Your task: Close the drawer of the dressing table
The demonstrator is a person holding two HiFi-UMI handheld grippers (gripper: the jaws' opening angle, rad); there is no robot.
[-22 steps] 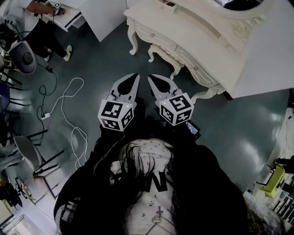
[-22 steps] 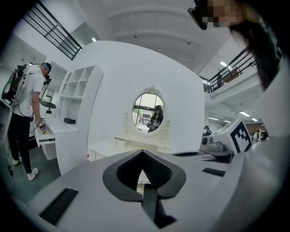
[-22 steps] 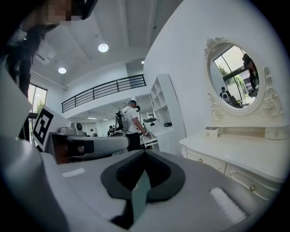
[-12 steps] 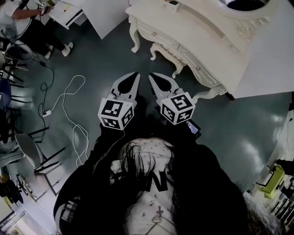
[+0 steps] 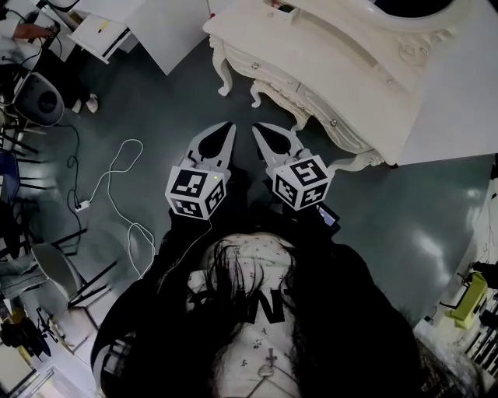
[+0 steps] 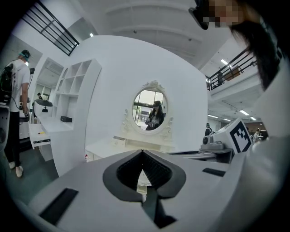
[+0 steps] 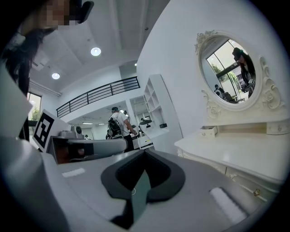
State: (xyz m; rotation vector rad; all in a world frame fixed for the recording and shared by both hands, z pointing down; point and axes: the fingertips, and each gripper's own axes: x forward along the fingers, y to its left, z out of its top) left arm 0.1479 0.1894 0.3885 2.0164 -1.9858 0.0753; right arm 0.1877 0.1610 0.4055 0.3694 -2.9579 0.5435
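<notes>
The white dressing table [image 5: 311, 54] stands ahead and to the right of me, with carved legs and knobbed front drawers [image 5: 333, 122] that look flush. Its oval mirror [image 6: 150, 108] shows in both gripper views [image 7: 231, 68]. A small drawer box [image 7: 209, 132] sits on the table top under the mirror; whether it stands out I cannot tell. My left gripper [image 5: 226, 130] and right gripper [image 5: 258, 129] hang side by side over the floor, short of the table. Both are shut with nothing between their jaws [image 6: 142, 152] [image 7: 145, 152].
A white cable [image 5: 117, 186] loops over the dark floor at the left, beside chairs [image 5: 54, 264]. A white shelf unit [image 5: 156, 23] stands left of the table. A person [image 6: 18, 104] stands by a desk at the far left.
The head view has shifted a little, so the dressing table sits slightly further left in it. Both grippers keep their place and stay shut. The person at top left has nearly left the view.
</notes>
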